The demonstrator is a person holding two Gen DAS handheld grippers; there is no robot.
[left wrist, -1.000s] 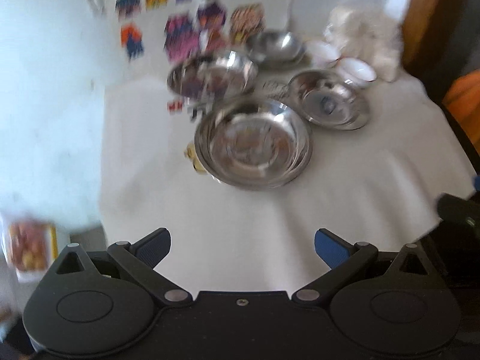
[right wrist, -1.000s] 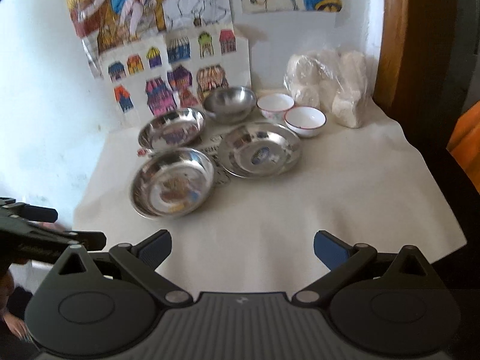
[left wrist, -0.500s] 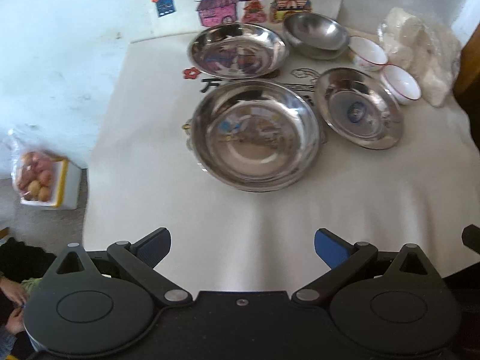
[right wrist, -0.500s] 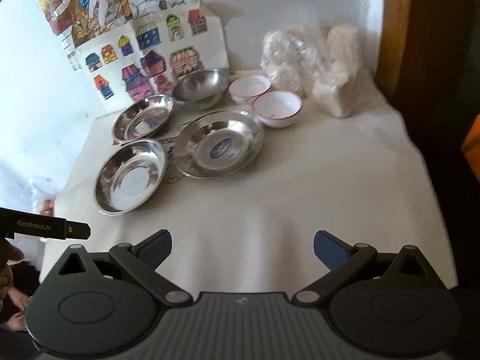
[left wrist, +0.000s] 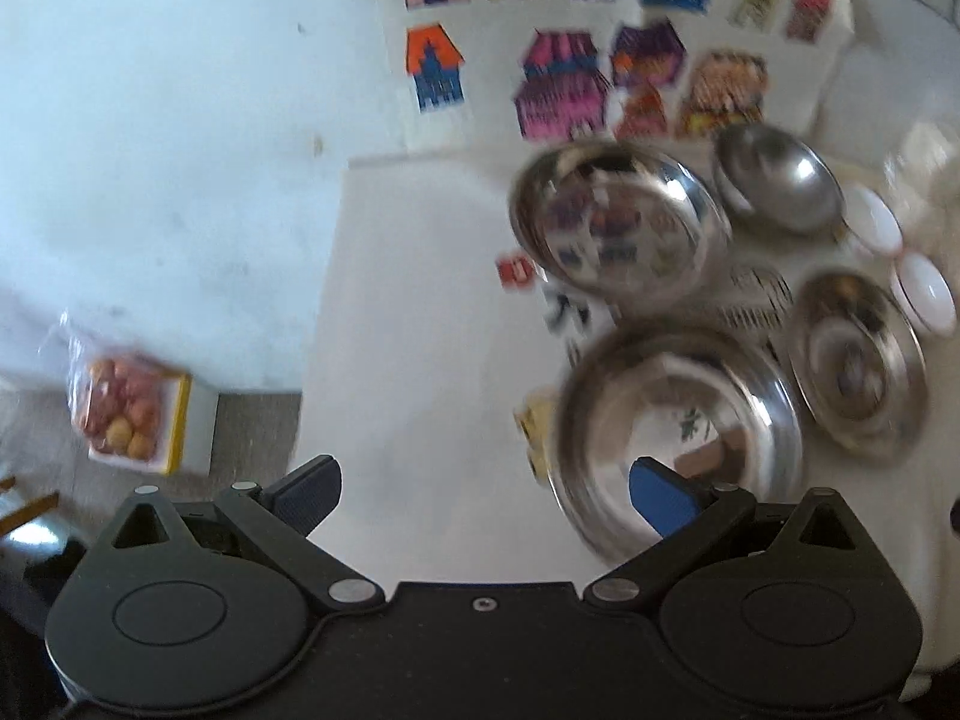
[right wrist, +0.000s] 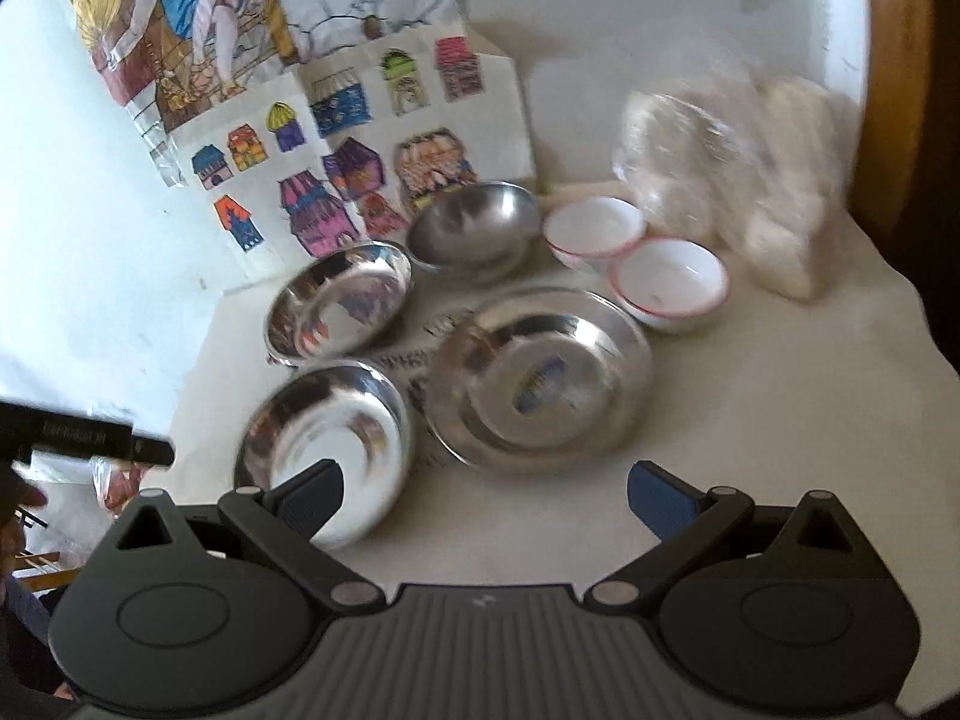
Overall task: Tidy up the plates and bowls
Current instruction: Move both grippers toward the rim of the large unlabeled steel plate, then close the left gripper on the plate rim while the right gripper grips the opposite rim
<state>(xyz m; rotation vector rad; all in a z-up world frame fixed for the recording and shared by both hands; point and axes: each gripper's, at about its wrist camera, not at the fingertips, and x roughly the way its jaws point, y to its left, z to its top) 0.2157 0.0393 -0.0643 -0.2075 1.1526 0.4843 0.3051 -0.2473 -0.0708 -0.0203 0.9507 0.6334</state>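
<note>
The left gripper (left wrist: 483, 495) is hovering with its jaws spread wide and nothing between them, its right pad overlapping the rim of the nearest steel plate (left wrist: 678, 438) at the lower right of the left wrist view. The right gripper (right wrist: 483, 495) is likewise gaping apart and empty, sitting low over the white-covered table (right wrist: 780, 396).

Only the left wrist view is showing the box of fruit (left wrist: 129, 417) on the floor at the left edge. Only the right wrist view is showing the plastic bag (right wrist: 738, 174) at the upper right, beside the two white bowls (right wrist: 666, 282), which are touching each other. There the flat steel plate (right wrist: 540, 378) is lying in the middle, a deep steel bowl (right wrist: 474, 225) behind it, a second steel plate (right wrist: 339, 306) at centre left. The coloured house drawings (right wrist: 360, 138) are leaning against the wall. Both views are blurring slightly.
</note>
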